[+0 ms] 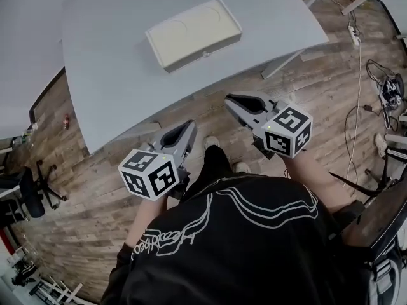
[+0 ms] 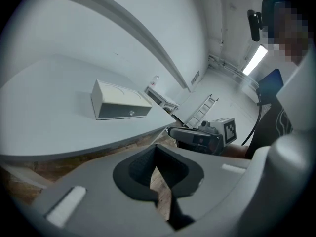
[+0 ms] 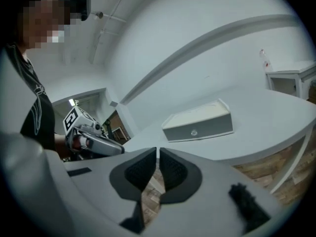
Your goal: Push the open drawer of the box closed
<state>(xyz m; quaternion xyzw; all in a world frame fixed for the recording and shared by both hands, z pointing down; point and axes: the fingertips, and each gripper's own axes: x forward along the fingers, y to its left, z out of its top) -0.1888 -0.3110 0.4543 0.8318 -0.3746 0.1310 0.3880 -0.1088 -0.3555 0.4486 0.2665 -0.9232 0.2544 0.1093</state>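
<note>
Here, left gripper point(image 1: 190, 125), right gripper point(image 1: 228, 98), closed, empty

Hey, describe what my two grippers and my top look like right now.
Both the left gripper and the right gripper are pale grey plastic wedges that taper to the tip, with dark ribbed pads inside. Each carries a white cube printed with black square markers. The top is black with white looping line art.

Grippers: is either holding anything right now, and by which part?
Nothing is held. The left gripper and right gripper are both shut and empty, short of the box.
</note>
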